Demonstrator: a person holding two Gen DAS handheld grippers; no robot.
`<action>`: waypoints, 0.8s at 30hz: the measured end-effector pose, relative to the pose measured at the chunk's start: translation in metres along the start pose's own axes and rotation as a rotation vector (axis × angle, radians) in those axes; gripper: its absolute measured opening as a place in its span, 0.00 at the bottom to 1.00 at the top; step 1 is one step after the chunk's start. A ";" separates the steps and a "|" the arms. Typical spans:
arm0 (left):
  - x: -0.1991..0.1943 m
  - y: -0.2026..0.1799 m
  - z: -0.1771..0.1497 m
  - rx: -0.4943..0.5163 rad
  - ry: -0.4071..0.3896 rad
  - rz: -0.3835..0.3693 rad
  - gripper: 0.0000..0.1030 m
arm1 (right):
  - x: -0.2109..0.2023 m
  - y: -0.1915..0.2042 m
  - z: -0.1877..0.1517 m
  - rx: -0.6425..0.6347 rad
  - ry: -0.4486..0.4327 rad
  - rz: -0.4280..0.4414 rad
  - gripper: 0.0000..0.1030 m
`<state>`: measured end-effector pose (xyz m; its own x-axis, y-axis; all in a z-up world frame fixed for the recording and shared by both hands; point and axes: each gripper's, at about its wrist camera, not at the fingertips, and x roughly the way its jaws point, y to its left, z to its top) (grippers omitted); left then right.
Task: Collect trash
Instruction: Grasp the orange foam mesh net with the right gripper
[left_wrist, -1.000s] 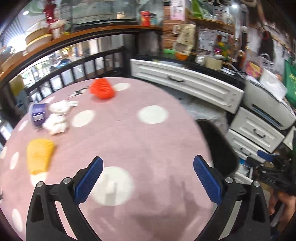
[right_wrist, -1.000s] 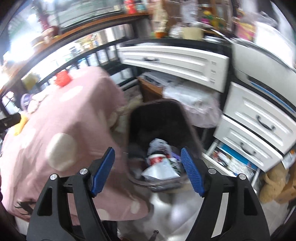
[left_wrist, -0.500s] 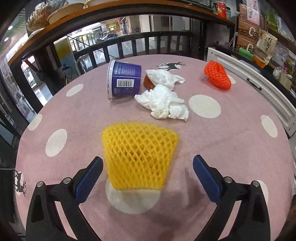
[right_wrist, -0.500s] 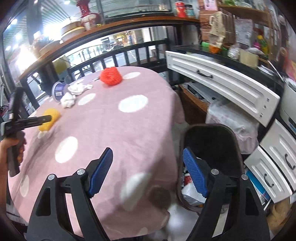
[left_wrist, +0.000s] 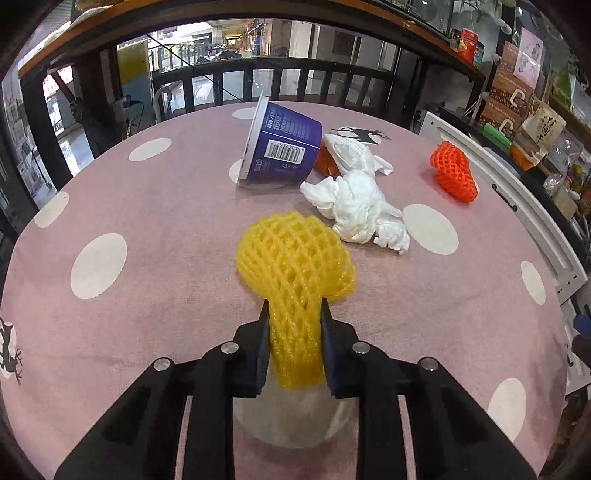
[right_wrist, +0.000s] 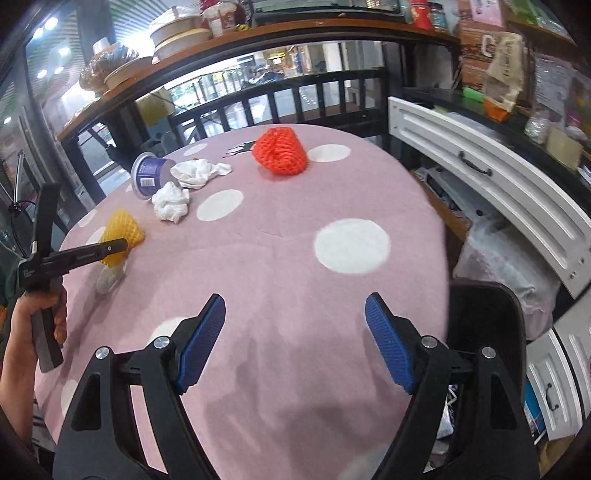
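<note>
My left gripper (left_wrist: 293, 314) is shut on the near end of a yellow foam net (left_wrist: 295, 258) on the pink dotted table (left_wrist: 147, 240); it also shows in the right wrist view (right_wrist: 120, 229). Beyond it lie crumpled white tissues (left_wrist: 358, 206), a tipped purple cup (left_wrist: 282, 144) and a red foam net (left_wrist: 452, 171). My right gripper (right_wrist: 295, 314) is open and empty above the table's near right edge. The black trash bin (right_wrist: 484, 317) stands beside the table at the right.
White drawer units (right_wrist: 480, 166) stand right of the table. A black railing (left_wrist: 258, 85) runs behind it. An orange scrap (left_wrist: 325, 162) lies under the tissues by the cup. Shelves with clutter are at the far right.
My left gripper has closed on the yellow foam net, which was lying free between open fingers. My right gripper has swung from the bin toward the table and stays open.
</note>
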<state>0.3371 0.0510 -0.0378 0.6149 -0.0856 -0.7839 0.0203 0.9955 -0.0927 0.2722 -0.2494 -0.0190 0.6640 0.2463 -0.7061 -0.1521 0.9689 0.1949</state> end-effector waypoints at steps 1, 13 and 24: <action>-0.003 0.001 -0.001 -0.004 -0.007 -0.003 0.22 | 0.006 0.004 0.007 0.001 0.004 0.009 0.76; -0.066 0.001 -0.027 0.012 -0.098 -0.083 0.22 | 0.123 0.033 0.120 0.023 0.054 -0.046 0.75; -0.084 0.012 -0.051 0.007 -0.099 -0.113 0.22 | 0.199 0.033 0.161 0.070 0.140 -0.143 0.72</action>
<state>0.2461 0.0677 -0.0043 0.6833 -0.1930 -0.7042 0.0987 0.9800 -0.1728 0.5172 -0.1723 -0.0430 0.5659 0.1117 -0.8169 -0.0090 0.9916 0.1293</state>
